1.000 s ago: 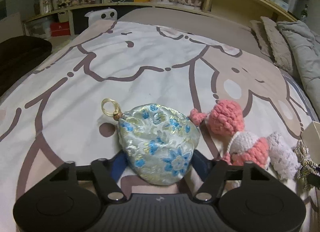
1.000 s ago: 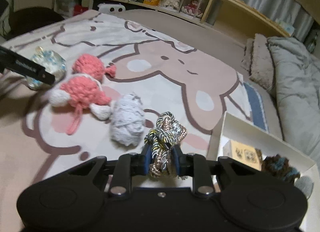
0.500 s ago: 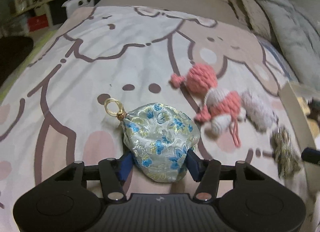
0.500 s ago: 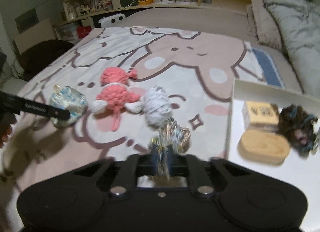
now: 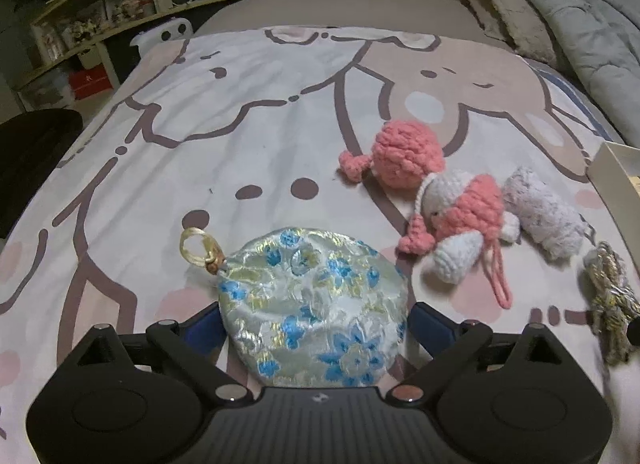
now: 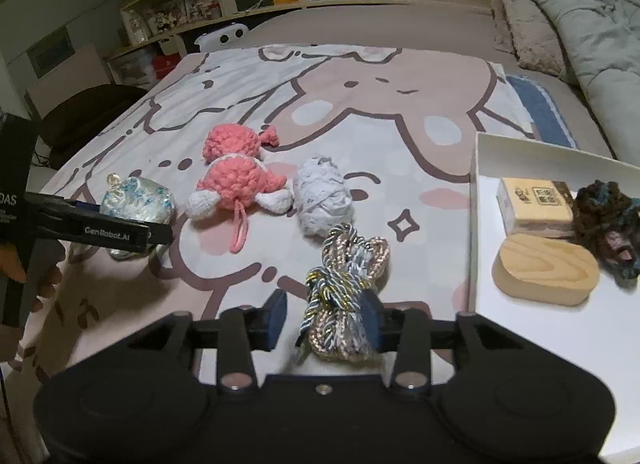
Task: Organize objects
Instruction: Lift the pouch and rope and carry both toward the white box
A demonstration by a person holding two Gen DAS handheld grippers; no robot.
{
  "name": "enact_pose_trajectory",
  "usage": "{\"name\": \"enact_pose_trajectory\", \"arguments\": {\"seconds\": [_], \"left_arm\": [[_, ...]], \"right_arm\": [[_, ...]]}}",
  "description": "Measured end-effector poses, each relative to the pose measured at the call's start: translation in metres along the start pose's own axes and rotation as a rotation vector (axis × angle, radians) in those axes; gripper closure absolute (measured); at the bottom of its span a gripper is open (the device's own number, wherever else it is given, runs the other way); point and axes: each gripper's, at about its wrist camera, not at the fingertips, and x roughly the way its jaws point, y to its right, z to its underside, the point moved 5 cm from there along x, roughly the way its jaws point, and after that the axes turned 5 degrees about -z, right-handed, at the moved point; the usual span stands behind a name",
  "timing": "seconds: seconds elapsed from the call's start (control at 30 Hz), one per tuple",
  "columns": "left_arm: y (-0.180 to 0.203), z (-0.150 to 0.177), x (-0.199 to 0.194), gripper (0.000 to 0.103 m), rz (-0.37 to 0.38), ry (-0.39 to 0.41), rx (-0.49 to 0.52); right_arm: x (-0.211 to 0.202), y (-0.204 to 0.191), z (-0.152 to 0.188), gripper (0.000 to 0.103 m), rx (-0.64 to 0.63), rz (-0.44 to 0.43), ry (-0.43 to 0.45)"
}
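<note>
Reading "GenRobot.AI", left gripper (image 6: 120,234) just spread off pouch (image 5: 312,312); right gripper (image 6: 322,322) just loosened around cord bundle (image 6: 346,292).

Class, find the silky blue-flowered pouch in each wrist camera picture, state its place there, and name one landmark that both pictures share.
Left wrist view: the pouch lies bottom centre on the bedspread, between the left gripper's open jaws.
Right wrist view: the pouch lies at the left edge, partly behind the left gripper.
Shared landmark: the pink crochet toy, to the pouch's right in both.
</note>
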Motion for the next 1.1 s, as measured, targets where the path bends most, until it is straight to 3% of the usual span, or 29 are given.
{"name": "enact_pose_trajectory", "arguments": {"seconds": [0.23, 0.43, 0.63, 0.87, 1.1], "left_arm": [[-0.004, -0.003, 0.005, 0.016, 0.006, 0.016, -0.032], [-0.002, -0.002, 0.005, 0.02, 0.018, 0.015, -0.01], [-0.006, -0.002, -0.002, 0.021, 0.045, 0.009, -0.029], [-0.02, -0.01, -0.026, 0.021, 0.06, 0.055, -0.092], [-0.013, -0.021, -0.061, 0.021, 0.112, 0.124, -0.093]], "right_arm": [[0.017, 0.005, -0.003, 0.042, 0.0, 0.042, -0.008], [0.03, 0.007, -0.002, 0.054, 0.008, 0.03, -0.056], [0.027, 0.011, -0.001, 0.063, 0.018, 0.027, -0.043], [0.007, 0.008, -0.013, 0.063, 0.013, 0.022, 0.034], [-0.012, 0.01, -0.023, 0.063, 0.011, 0.022, 0.086]]}}
